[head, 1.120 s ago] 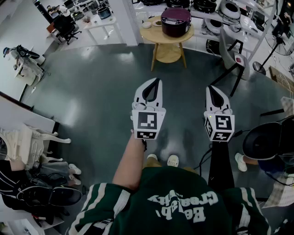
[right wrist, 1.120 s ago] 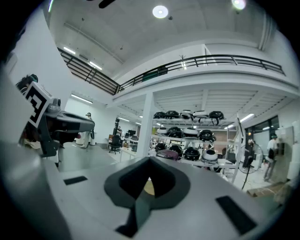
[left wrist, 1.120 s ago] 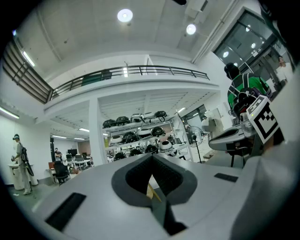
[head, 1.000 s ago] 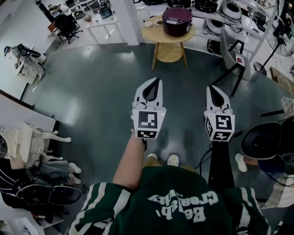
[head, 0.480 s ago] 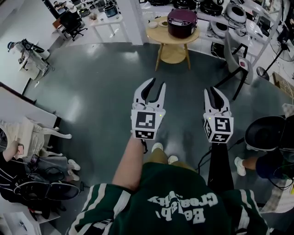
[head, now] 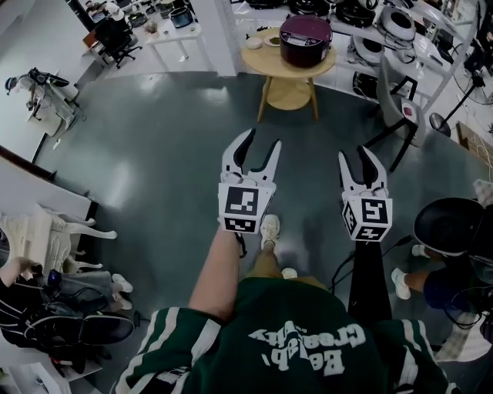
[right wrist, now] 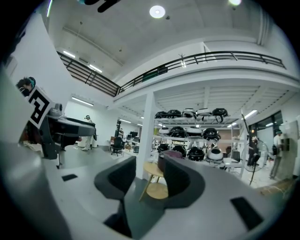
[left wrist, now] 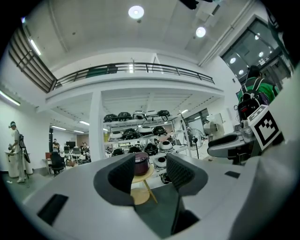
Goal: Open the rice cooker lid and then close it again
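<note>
The dark purple rice cooker (head: pixel 306 38), lid down, stands on a small round wooden table (head: pixel 271 63) far ahead across the grey floor. Both grippers are held level in mid-air, well short of it and pointing toward it. My left gripper (head: pixel 262 146) is open; its jaws have just been opening, with nothing between them. My right gripper (head: pixel 358 158) is open a little less; its jaws have also just been opening on nothing. In the left gripper view the cooker (left wrist: pixel 141 163) shows distant between the pads. In the right gripper view the cooker (right wrist: pixel 168 154) is partly hidden behind one pad.
Racks with several other cookers (head: pixel 385 15) line the back wall behind the table. A grey folding stand (head: pixel 397 96) stands right of the table. A white desk with a black office chair (head: pixel 115 35) is at the back left. Chairs with bags and clothing (head: pixel 54 308) crowd the near left.
Both grippers' jaws went from shut to apart. The person has stepped forward, one shoe now ahead, and the table with the cooker looks slightly nearer.
</note>
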The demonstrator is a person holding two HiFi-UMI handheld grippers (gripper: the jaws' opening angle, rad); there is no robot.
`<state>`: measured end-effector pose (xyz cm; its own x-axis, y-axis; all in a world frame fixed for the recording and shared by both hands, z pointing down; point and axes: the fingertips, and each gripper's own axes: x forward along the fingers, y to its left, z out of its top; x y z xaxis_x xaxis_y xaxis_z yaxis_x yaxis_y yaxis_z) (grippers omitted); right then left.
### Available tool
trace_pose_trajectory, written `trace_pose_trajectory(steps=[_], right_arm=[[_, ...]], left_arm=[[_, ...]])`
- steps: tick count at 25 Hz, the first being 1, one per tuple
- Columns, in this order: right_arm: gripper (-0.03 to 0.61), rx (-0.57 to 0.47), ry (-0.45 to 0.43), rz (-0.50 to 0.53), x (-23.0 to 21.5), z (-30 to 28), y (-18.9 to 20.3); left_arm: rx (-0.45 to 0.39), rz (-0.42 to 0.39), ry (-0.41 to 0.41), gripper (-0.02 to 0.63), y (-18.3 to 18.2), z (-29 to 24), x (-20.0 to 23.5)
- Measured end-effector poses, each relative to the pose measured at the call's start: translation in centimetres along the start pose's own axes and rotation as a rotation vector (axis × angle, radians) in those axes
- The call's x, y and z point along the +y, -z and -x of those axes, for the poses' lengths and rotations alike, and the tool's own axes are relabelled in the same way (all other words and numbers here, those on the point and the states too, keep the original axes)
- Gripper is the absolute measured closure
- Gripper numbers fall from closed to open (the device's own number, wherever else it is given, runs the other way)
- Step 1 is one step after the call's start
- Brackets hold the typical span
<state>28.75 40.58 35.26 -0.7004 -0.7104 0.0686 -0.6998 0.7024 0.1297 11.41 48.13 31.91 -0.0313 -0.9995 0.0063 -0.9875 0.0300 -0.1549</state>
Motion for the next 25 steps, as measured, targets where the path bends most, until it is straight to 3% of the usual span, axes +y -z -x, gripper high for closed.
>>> trace_pose_trajectory(steps=[14, 25], right_arm=[[0.386, -0.004, -0.014, -0.031, -4.1, -17.4, -1.1], [0.377, 0.025, 0.005, -0.03, -5.1, -28.6, -1.4]], left_arm=[[0.002, -0.013, 0.059, 0.417, 0.7, -16.7, 8.1], [0.005, 0.001, 0.107, 0.417, 2.1, -26.3, 14.3]])
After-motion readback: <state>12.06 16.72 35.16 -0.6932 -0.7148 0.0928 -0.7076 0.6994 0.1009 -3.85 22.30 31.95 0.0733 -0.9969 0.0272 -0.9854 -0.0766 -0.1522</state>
